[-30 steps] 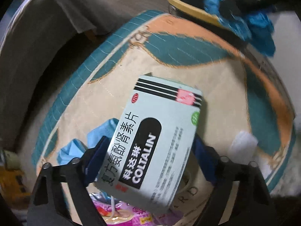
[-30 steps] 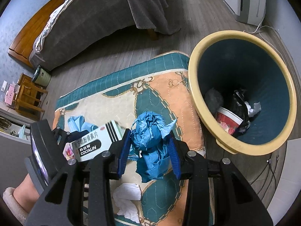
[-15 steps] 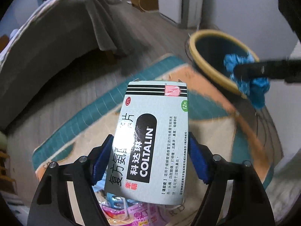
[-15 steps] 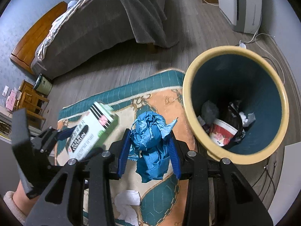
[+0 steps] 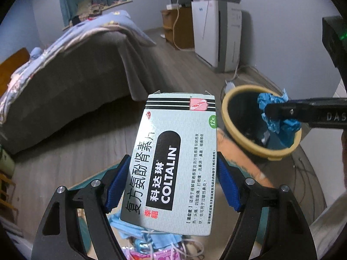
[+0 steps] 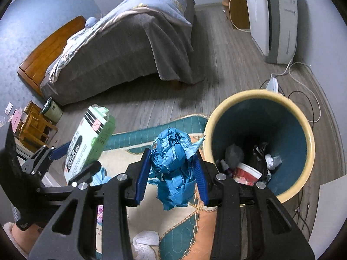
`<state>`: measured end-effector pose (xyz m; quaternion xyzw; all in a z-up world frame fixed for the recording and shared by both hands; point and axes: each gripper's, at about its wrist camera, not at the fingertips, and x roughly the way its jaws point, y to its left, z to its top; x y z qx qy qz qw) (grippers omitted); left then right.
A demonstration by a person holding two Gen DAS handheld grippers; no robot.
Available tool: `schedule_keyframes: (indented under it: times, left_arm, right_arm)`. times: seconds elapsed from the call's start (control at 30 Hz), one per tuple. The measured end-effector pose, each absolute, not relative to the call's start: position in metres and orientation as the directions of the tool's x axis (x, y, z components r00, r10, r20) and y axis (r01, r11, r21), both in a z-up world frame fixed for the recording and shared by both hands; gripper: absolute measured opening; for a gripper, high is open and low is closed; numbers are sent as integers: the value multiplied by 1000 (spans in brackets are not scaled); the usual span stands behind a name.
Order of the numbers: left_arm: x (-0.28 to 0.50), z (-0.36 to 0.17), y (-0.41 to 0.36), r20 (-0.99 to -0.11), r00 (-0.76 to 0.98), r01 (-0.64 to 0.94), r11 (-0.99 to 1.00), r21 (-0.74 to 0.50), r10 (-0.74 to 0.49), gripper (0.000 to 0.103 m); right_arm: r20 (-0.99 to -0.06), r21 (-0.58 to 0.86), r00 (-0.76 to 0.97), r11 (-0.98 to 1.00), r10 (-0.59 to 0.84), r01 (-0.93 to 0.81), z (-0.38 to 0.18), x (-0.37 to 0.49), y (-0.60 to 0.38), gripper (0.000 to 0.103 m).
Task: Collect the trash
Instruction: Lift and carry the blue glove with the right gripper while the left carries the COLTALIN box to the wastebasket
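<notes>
My left gripper (image 5: 171, 186) is shut on a pale green Coltalin medicine box (image 5: 175, 160), held up in the air; the box also shows in the right wrist view (image 6: 86, 143). My right gripper (image 6: 173, 173) is shut on a crumpled blue paper wad (image 6: 173, 169), held just left of the bin rim; the wad also shows in the left wrist view (image 5: 275, 117). The yellow-rimmed dark bin (image 6: 260, 143) stands on the floor to the right and holds a red cup and other trash. It also shows in the left wrist view (image 5: 229, 125).
A patterned teal and orange rug (image 6: 186, 227) lies below with a white tissue (image 6: 145, 242), blue masks (image 5: 138, 231) and a pink wrapper (image 5: 160, 253). A grey-covered bed (image 6: 130, 43) stands behind, a white appliance (image 6: 273, 17) and cables (image 6: 303, 99) at right.
My left gripper has lifted and tilted up with the box, so its view now looks across the room. My right gripper with the blue wad has moved closer to the bin.
</notes>
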<state>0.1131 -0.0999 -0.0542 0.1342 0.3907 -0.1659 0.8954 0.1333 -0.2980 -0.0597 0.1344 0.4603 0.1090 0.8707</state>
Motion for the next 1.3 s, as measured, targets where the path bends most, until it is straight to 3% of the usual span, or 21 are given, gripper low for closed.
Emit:
schedule_keyframes:
  times: [0.33, 0.83, 1.3]
  left_arm:
    - [113, -39, -117, -695, 679, 415, 904, 100, -235, 76]
    - [110, -49, -143, -706, 654, 463, 882, 88, -273, 77]
    - [114, -55, -196, -718, 624, 519, 851, 85, -309, 77]
  right_arm:
    - [-738, 317, 613, 947, 283, -56, -40, 132, -317, 38]
    - [-711, 311, 681, 947, 173, 84, -27, 137, -401, 38]
    - [-765, 149, 644, 975, 6, 167, -52, 148, -437, 38]
